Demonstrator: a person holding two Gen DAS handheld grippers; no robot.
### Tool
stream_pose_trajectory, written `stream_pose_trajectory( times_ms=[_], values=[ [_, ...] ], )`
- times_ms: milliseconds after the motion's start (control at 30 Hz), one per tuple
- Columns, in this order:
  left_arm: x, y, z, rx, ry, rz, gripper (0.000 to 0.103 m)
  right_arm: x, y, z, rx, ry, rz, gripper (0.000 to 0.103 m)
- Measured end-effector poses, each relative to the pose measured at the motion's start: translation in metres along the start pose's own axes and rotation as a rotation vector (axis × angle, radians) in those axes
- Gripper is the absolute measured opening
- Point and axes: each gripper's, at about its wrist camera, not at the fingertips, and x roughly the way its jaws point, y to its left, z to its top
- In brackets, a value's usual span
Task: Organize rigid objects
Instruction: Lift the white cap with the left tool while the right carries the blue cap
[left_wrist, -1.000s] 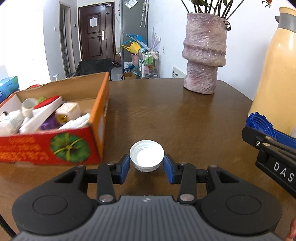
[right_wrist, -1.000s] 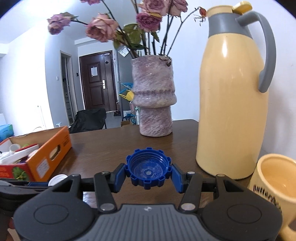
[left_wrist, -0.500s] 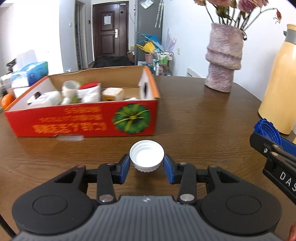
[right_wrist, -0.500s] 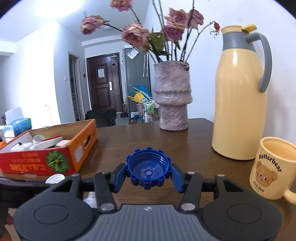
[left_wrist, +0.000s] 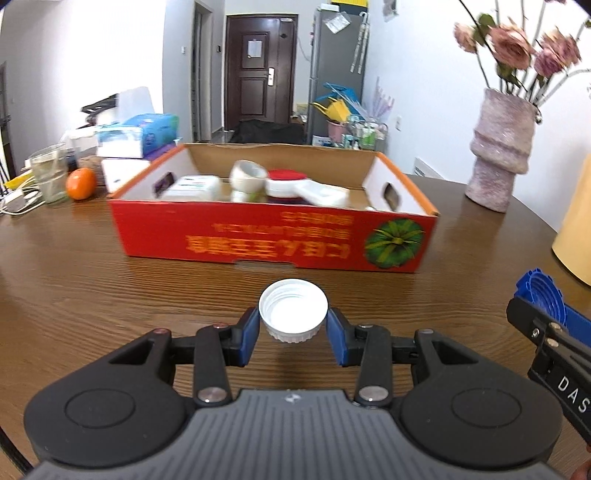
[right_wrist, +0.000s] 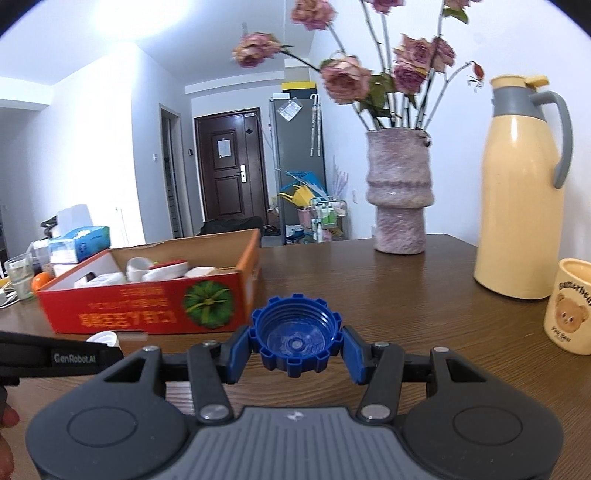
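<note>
The left gripper (left_wrist: 293, 326) is clamped on a white screw cap (left_wrist: 293, 314), open side up, held above the brown wooden table (left_wrist: 110, 280) just in front of the long red side of a cardboard box (left_wrist: 273, 240) that holds a small white cup (left_wrist: 248, 176), a red-topped lid (left_wrist: 284, 181) and other white containers. The right gripper (right_wrist: 295, 345) pinches a blue notched bottle cap (right_wrist: 295, 338), also open side up, over the table near the box's right end. A pink vase of dried roses (right_wrist: 399, 192), a cream thermos jug (right_wrist: 522, 192) and a bear mug (right_wrist: 570, 306) stand to the right.
</note>
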Motion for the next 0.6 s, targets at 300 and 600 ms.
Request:
stream_pose_trajectory(
  times_ms=[300, 600],
  values=[
    [-0.005, 0.051, 0.008, -0.034, -0.039, 0.034, 0.040, -0.001, 0.050, -0.003, -0.005, -0.009, 0.017, 0.052],
    [-0.001, 0.085, 0.028, -0.108, -0.068, 0.050, 0.040, 0.012, 0.093, 0.002, -0.018, -0.025, 0.044, 0.052]
  ],
)
